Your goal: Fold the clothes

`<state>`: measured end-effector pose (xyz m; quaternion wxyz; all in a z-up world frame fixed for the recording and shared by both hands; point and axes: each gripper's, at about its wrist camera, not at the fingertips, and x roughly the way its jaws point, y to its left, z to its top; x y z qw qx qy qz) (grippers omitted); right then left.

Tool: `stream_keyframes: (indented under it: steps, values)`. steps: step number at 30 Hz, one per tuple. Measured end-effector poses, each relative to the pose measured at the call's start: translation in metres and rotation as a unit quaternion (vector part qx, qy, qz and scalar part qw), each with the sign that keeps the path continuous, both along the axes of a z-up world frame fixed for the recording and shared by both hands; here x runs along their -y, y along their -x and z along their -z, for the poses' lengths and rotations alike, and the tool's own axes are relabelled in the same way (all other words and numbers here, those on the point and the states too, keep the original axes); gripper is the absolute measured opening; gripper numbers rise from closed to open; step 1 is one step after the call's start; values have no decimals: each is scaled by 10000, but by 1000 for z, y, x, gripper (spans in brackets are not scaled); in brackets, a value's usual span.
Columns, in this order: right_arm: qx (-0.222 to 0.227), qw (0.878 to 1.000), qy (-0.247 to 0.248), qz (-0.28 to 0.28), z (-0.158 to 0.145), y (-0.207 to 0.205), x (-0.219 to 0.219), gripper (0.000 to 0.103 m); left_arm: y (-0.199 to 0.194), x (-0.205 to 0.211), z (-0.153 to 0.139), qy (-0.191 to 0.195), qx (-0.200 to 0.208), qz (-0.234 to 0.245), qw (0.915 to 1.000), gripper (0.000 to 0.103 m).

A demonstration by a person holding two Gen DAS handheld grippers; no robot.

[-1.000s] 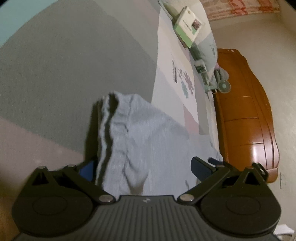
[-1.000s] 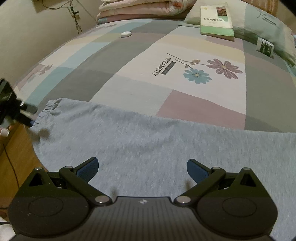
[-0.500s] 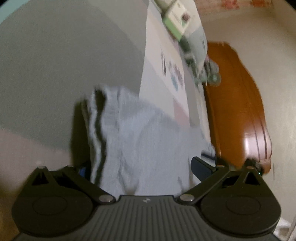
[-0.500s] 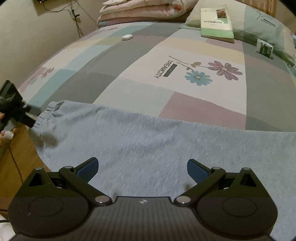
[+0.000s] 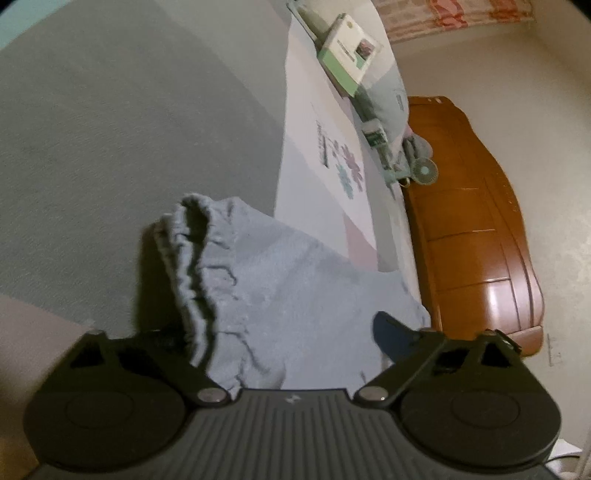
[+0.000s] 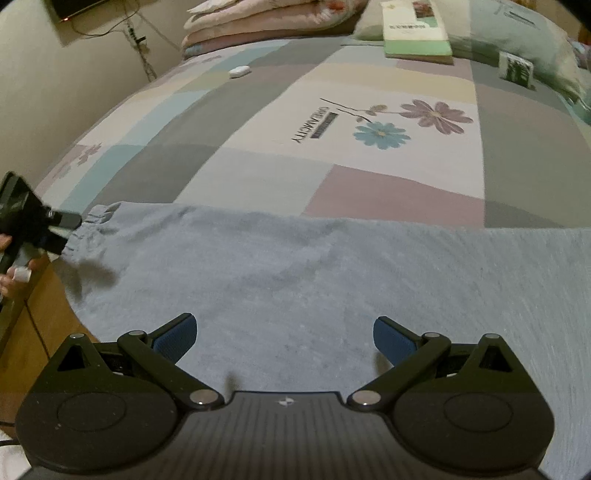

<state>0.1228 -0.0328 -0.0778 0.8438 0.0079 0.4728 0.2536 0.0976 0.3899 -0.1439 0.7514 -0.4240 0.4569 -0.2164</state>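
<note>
A light blue-grey garment (image 6: 295,266) lies spread across the near part of the bed. Its gathered elastic edge (image 5: 192,258) is at the left end. My left gripper (image 5: 280,336) straddles that edge and its jaws are closing. The cloth stands bunched between them and hides the left pad, while the right pad (image 5: 391,338) is clear of the fabric. The right wrist view shows the left gripper (image 6: 66,221) at the elastic edge (image 6: 96,221). My right gripper (image 6: 284,332) hovers open over the middle of the garment with nothing between its pads.
The patchwork bedsheet (image 6: 369,122) with a flower print stretches beyond the garment. A green-and-white book (image 6: 417,33) lies by a pillow (image 6: 517,40), folded quilts (image 6: 266,22) sit at the far end, and a small white object (image 6: 239,71) is nearby. A wooden bed board (image 5: 480,229) borders the right.
The elastic edge has bunched up and risen between the left gripper's jaws, covering its left pad. In the right wrist view the left gripper has come up against that edge. The right gripper stays put.
</note>
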Motion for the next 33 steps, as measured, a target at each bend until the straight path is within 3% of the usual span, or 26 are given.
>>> stream_keyframes:
  steps: [3, 7, 10, 13, 18, 23, 30, 33]
  values:
    - [-49, 10000, -46, 59, 3, -2, 3, 103, 3, -3, 0, -138, -85, -115, 9998, 69]
    - [-72, 9999, -67, 43, 5, -2, 3, 103, 8, -4, -1, -641, -285, -307, 9971, 26]
    - [-145, 9998, -159, -3, 5, -4, 1, 103, 12, -1, -3, -879, -286, -389, 9950, 24]
    - [-362, 9981, -474, -179, 2, -13, -4, 103, 13, 11, -19, -1460, -177, -288, 9887, 22]
    - [-988, 9838, -1436, -430, -5, -40, -23, 103, 18, 29, -42, -2091, 94, -214, 9776, 19]
    - [-1799, 9569, -2224, -511, 9, -66, -57, 103, 26, 26, -46, -2045, 159, -328, 9782, 19]
    - [-2459, 9417, -2292, -133, 40, -84, -87, 103, 26, 26, -49, -1869, 234, -413, 9812, 19]
    - [-2500, 9380, -2400, -121, 42, -85, -91, 103, 24, 27, -50, -1826, 276, -429, 9819, 19]
